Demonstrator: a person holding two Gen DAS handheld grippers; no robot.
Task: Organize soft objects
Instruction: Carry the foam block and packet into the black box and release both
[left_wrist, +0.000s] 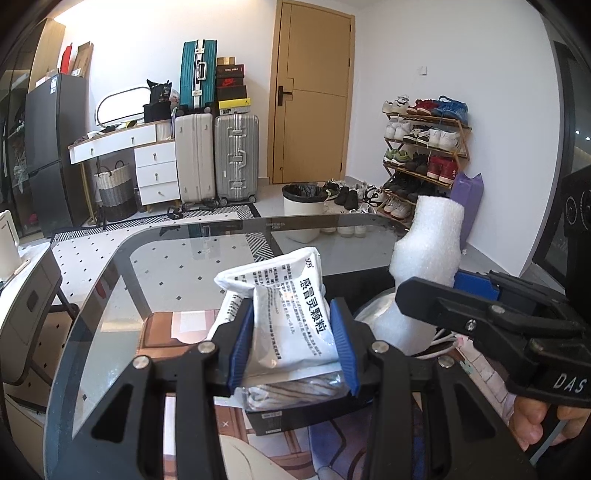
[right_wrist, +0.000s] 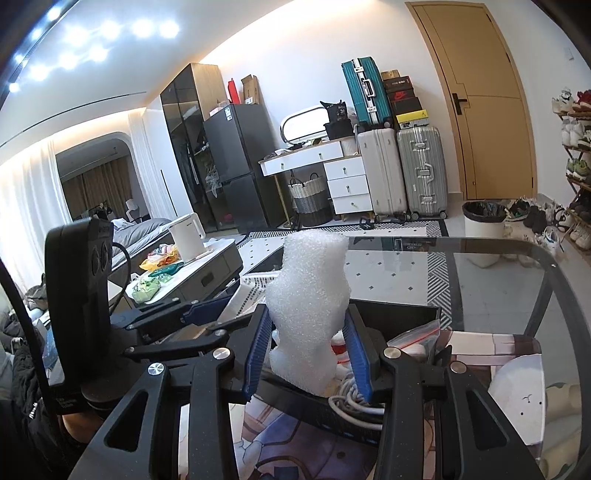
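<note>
Left gripper (left_wrist: 295, 343) clamped on white printed sachet pack (left_wrist: 291, 302), right gripper (right_wrist: 308, 354) clamped on white foam wrap piece (right_wrist: 308, 306), both held above black box (right_wrist: 399, 314) on dark-rimmed glass table (right_wrist: 480, 258)

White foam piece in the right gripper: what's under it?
Below the foam piece, a coiled white cable lies in a black box, with a red-sealed plastic bag alongside. The foam covers whatever lies directly beneath.
</note>
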